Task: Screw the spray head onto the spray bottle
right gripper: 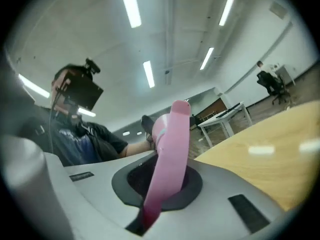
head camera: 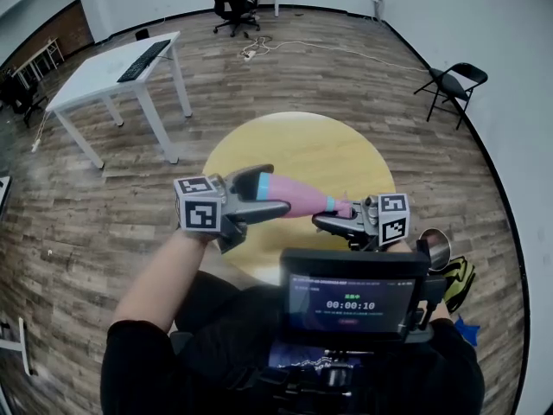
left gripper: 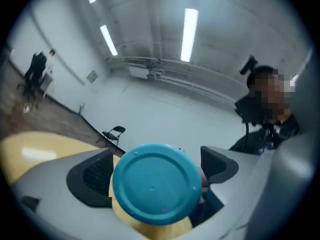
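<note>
Round yellow tabletop (head camera: pixel 302 150) beneath fingers (head camera: pixel 263 207); wood-plank floor (head camera: pixel 86 223) around; white desk (head camera: pixel 104 76) beyond-left; black folding chair (head camera: pixel 454 83) beyond-right; ceiling strip lights (left gripper: pixel 190 34).

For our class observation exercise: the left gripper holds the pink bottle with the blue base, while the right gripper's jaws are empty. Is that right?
One error: the right gripper is not empty. The right gripper view shows its jaws closed on the pink spray head. The left gripper does hold the pink bottle.
</note>
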`<action>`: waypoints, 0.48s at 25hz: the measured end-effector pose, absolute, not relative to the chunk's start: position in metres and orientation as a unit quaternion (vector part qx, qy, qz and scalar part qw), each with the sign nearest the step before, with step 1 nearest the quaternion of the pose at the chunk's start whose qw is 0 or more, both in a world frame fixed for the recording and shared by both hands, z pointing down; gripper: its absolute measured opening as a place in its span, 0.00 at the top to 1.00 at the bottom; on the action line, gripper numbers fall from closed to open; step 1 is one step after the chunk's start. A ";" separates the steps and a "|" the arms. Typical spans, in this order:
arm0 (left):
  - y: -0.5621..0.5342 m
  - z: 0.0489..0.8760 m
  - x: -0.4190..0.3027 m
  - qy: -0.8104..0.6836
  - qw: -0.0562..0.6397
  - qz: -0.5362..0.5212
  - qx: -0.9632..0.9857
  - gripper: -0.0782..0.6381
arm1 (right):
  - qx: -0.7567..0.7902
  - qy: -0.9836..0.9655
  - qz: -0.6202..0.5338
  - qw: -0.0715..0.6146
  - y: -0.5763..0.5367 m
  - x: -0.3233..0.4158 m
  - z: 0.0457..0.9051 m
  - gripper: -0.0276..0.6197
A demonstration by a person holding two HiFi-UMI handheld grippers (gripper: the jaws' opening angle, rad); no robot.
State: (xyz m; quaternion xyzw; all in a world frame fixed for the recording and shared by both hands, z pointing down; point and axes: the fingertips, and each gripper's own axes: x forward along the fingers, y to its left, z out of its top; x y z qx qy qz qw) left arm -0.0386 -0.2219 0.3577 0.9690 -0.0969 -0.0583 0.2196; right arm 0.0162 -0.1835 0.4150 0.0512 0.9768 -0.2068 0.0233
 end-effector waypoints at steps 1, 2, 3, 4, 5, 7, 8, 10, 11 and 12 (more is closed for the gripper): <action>-0.217 0.358 -0.039 -0.105 0.163 -0.037 0.980 0.13 | 0.061 0.968 -0.238 0.042 -0.185 0.020 0.415 0.95; -0.210 0.361 -0.038 -0.108 0.109 -0.009 0.988 0.13 | 0.074 0.961 -0.263 0.052 -0.185 0.021 0.416 0.95; -0.203 0.368 -0.034 -0.108 0.056 0.025 0.992 0.13 | 0.089 0.955 -0.279 0.055 -0.182 0.022 0.416 0.95; -0.196 0.377 -0.029 -0.107 0.009 0.056 0.993 0.13 | 0.105 0.951 -0.288 0.053 -0.177 0.020 0.416 0.95; -0.191 0.383 -0.023 -0.102 -0.022 0.072 0.992 0.13 | 0.119 0.949 -0.289 0.048 -0.171 0.017 0.414 0.95; -0.189 0.382 -0.018 -0.092 -0.008 0.048 0.995 0.13 | 0.127 0.950 -0.282 0.041 -0.166 0.014 0.410 0.95; -0.193 0.379 -0.019 -0.088 0.033 0.025 0.995 0.14 | 0.119 0.953 -0.276 0.038 -0.167 0.013 0.408 0.95; -0.207 0.379 -0.024 -0.079 0.161 -0.009 0.984 0.14 | 0.087 0.967 -0.241 0.019 -0.170 0.009 0.408 0.95; -0.215 0.384 -0.027 -0.075 0.245 -0.021 0.966 0.15 | 0.066 0.976 -0.209 0.000 -0.172 0.007 0.410 0.95; -0.223 0.393 -0.029 -0.071 0.336 -0.028 0.939 0.15 | 0.044 0.984 -0.171 -0.024 -0.173 0.005 0.414 0.95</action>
